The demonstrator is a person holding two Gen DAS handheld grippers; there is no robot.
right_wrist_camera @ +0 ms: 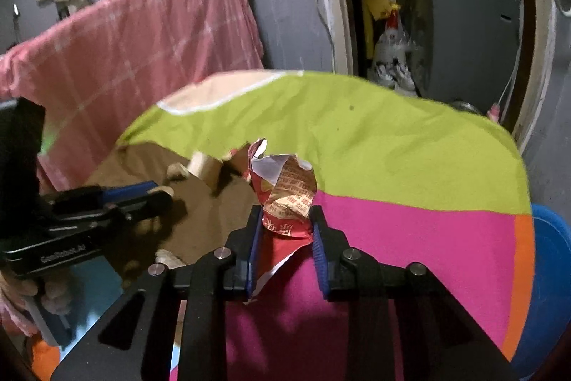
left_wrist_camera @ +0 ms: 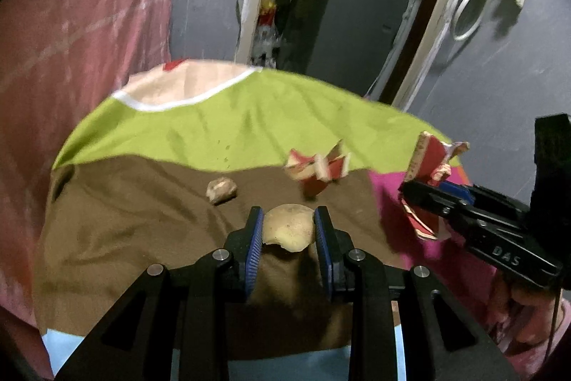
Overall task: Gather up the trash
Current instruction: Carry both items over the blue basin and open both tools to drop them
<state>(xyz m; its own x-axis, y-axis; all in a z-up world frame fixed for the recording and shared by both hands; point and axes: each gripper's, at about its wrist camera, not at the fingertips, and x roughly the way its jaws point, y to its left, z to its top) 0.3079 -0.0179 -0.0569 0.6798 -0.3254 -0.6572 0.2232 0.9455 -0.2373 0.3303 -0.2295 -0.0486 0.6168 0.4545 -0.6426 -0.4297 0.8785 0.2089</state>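
Observation:
My left gripper is shut on a beige peel-like scrap above the brown part of the cloth-covered table. My right gripper is shut on a crumpled red wrapper above the magenta part of the cloth; it also shows in the left wrist view at the right. On the table lie a small beige scrap and a torn red and beige carton piece. The left gripper shows at the left in the right wrist view.
The table cloth is green, brown, magenta and orange. A blue bin stands at the table's right edge. A pink-draped counter stands at the left. An open doorway with a dark cabinet lies behind.

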